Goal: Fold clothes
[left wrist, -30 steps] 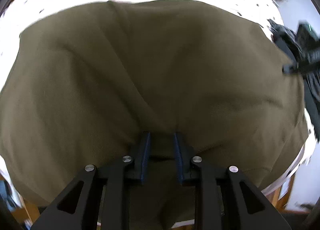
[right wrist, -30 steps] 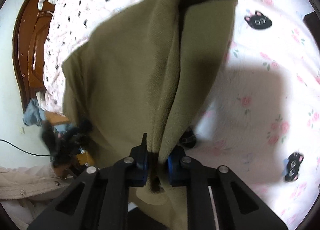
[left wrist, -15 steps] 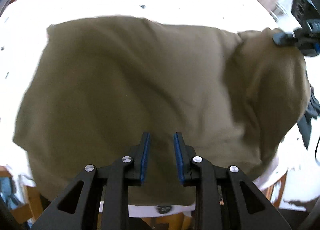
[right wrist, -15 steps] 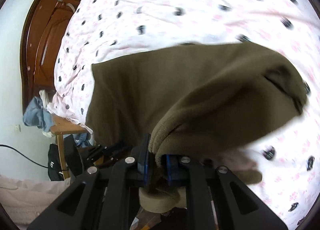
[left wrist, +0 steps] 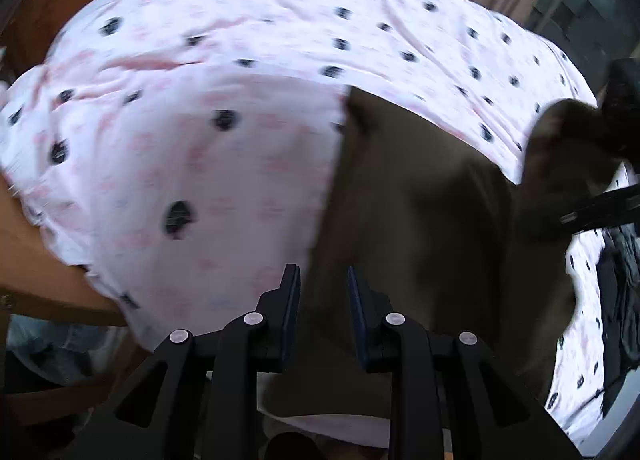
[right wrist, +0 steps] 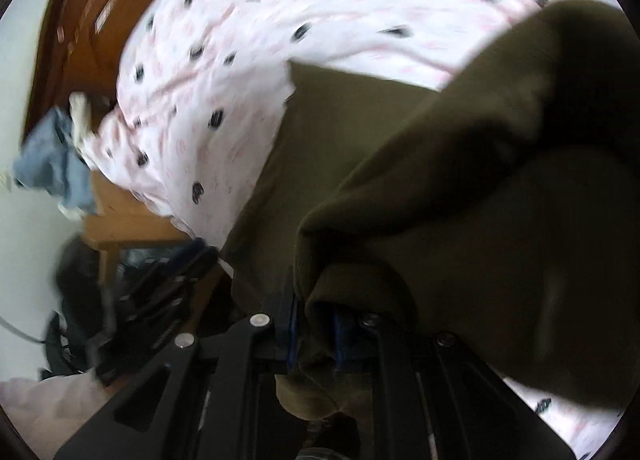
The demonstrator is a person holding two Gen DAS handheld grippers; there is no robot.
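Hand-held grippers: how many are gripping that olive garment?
2. The left hand-held gripper pinches the olive garment at its near edge; the right hand-held gripper clamps a bunched fold.

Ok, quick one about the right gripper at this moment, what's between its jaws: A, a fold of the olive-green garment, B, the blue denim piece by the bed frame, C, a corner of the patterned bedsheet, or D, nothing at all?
A: in the right wrist view the right gripper is shut on a bunched fold of the olive-green garment, which drapes away over the bedsheet.
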